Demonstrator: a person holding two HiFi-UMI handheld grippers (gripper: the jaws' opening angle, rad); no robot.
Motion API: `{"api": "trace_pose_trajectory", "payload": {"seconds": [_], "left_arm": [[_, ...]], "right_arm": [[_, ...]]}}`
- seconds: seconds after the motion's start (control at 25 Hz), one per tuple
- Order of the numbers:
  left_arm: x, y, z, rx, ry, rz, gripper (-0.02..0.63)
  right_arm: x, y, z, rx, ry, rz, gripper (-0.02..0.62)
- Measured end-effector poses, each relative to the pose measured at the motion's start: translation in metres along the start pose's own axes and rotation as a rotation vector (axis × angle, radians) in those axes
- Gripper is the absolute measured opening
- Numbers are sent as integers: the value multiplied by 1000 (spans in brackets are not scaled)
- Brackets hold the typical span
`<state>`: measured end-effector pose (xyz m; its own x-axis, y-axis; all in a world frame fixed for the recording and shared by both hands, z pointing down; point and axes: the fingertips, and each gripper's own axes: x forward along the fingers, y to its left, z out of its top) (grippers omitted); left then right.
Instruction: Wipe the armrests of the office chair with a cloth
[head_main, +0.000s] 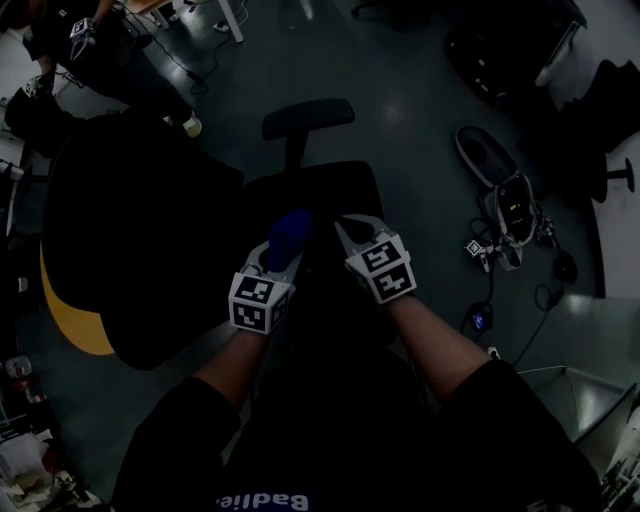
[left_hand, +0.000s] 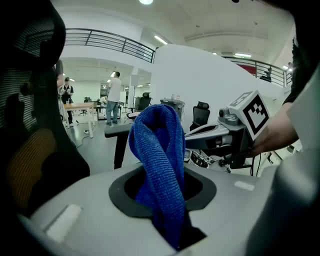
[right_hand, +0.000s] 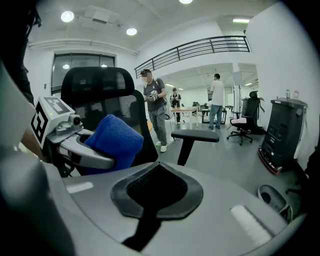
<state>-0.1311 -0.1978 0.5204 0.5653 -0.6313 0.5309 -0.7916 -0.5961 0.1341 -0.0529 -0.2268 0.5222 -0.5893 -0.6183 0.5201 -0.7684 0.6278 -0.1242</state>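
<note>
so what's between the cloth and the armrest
Nothing: the right gripper view shows a bare gap over grey floor between the blue cloth, clamped in the left gripper, and the armrest.

Grey floor (head_main: 400, 120), white walls (right_hand: 280, 60), railed mezzanine (right_hand: 200, 47), ceiling lights (right_hand: 67, 16).

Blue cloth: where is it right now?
Mid head view, the cloth is clamped in the left gripper, just left of the right gripper, over the chair, short of its armrest.
</note>
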Motion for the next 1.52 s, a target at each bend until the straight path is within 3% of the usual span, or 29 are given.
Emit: {"api": "trace_pose_trajectory", "payload": {"seconds": [0.16, 0.44, 0.76, 0.96, 1.24, 1.52], "left_arm": [[-44, -14, -15, -59, -28, -48, 123], [-104, -20, -58, -60, -47, -104, 123], [-125, -29, -96, -81, -25, -105, 123], [-131, -33, -110, -66, -1, -62, 123], [-124, -36, -137, -99, 112, 44, 124], [-107, -44, -150, -67, 202, 131, 124]], "right_arm": [[-29, 31, -19, 24, 19, -63, 3], [-79, 83, -57, 51, 65, -165, 3], [-131, 93, -90, 52, 124, -243, 3], [-148, 78, -114, 74, 134, -250, 3], [-167, 41, -155, 112, 211, -237, 3], [-162, 25, -207, 166, 266, -163, 3]]}}
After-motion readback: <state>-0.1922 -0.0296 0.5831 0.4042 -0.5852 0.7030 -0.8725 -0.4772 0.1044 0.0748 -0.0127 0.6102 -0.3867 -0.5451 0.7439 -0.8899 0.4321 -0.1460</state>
